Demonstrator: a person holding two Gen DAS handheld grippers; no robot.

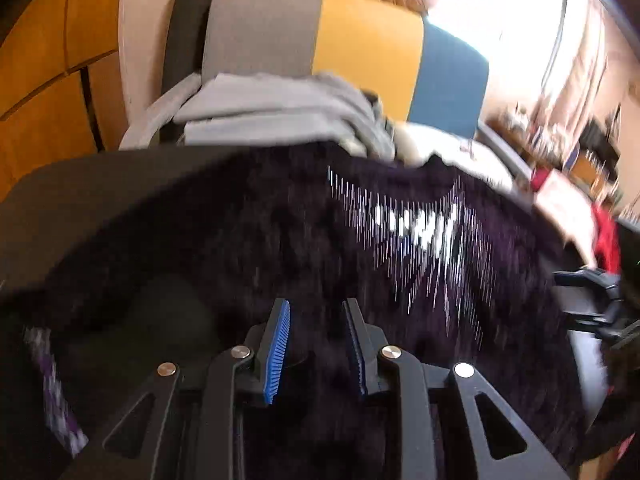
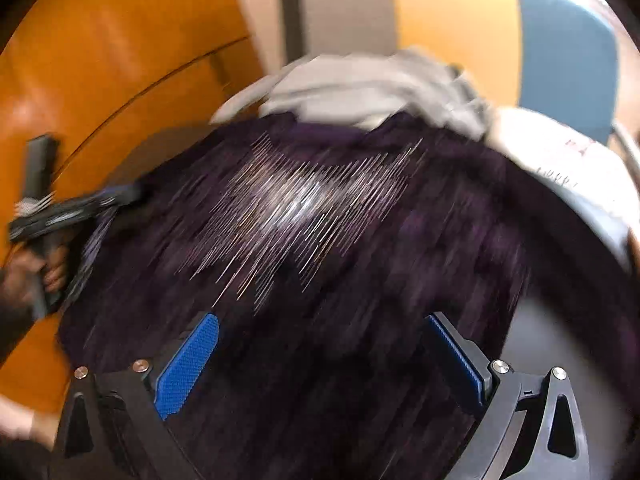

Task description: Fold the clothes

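Observation:
A dark purple sweater (image 1: 320, 240) with silvery sparkle on its front lies spread over a dark table (image 1: 100, 184); it also fills the right wrist view (image 2: 340, 260). My left gripper (image 1: 316, 308) hovers low over the sweater's near edge with its blue pads a small gap apart; whether cloth is pinched between them is unclear. My right gripper (image 2: 320, 328) is wide open above the sweater, nothing between its pads. The right gripper shows at the edge of the left wrist view (image 1: 596, 304); the left gripper shows at the left of the right wrist view (image 2: 60, 216). Both views are motion-blurred.
A stack of folded grey clothes (image 1: 272, 112) sits at the far side of the table, also seen in the right wrist view (image 2: 368, 84). A white garment (image 2: 568, 168) lies to the right. Behind are grey, yellow and blue chair backs (image 1: 368, 40) and an orange wooden cabinet (image 2: 100, 80).

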